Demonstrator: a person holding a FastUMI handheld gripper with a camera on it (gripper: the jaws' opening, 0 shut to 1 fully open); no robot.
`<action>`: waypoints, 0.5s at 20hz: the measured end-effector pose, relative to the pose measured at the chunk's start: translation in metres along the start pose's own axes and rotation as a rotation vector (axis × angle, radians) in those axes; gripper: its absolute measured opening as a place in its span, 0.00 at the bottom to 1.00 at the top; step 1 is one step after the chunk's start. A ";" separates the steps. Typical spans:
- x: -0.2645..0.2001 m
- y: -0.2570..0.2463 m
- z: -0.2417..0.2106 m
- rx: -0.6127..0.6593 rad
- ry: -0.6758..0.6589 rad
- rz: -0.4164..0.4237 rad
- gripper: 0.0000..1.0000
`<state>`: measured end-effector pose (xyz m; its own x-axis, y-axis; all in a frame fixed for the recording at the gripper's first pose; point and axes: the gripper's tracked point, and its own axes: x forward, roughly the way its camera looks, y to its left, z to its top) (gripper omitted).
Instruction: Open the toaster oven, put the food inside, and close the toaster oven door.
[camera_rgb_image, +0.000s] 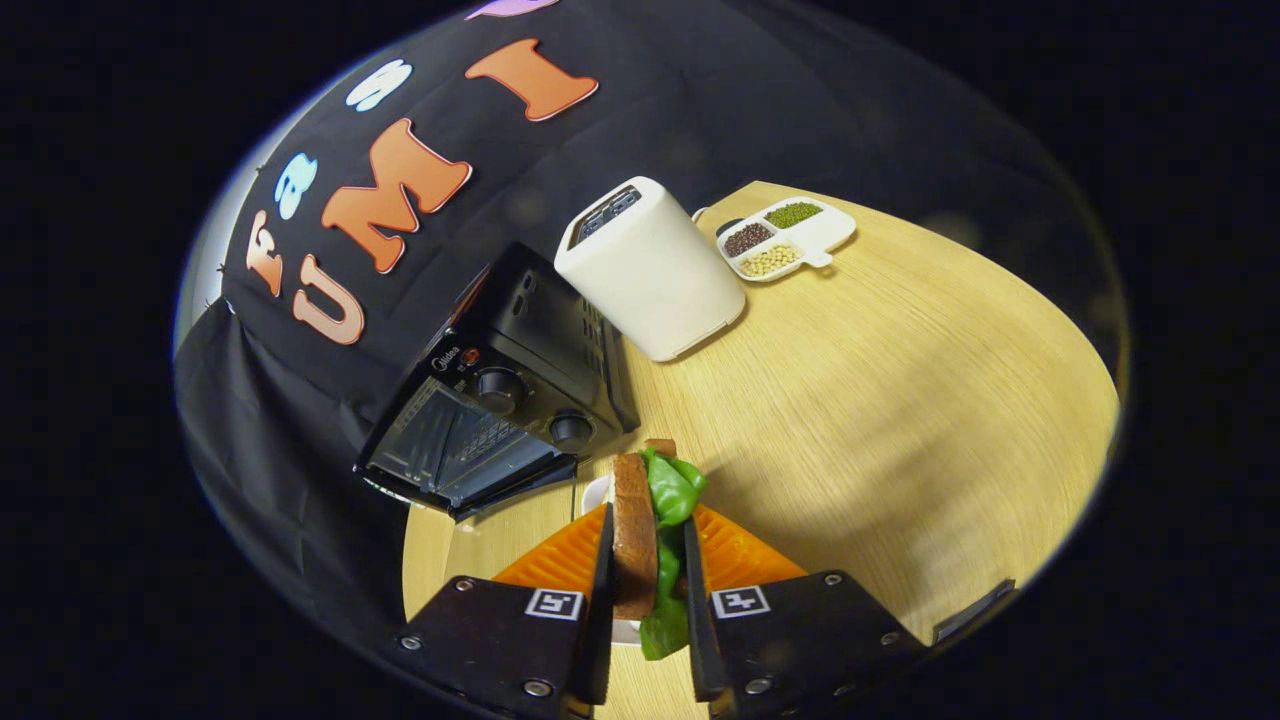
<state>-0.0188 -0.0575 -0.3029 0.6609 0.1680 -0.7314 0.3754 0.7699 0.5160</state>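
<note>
A: Since the toaster oven door hangs open beyond your fingers, you're on the loading step?
B: Yes. Your gripper is clamped on the sandwich, above the table. Next, I'd say, swing it toward the open mouth.

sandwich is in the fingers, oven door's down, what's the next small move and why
Probably carry the sandwich forward and over toward the toaster oven. The gripper is shut on it, bread and lettuce pinched between both fingers, and the oven door hangs open just beyond the fingers, so the cavity looks ready to receive it.
</note>
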 end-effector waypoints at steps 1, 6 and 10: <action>-0.002 0.003 0.000 0.010 0.000 0.000 0.30; -0.020 0.024 0.013 0.042 -0.050 0.043 0.28; -0.031 0.052 0.019 0.044 -0.089 0.091 0.28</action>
<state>-0.0074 -0.0346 -0.2447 0.7479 0.1794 -0.6391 0.3382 0.7255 0.5994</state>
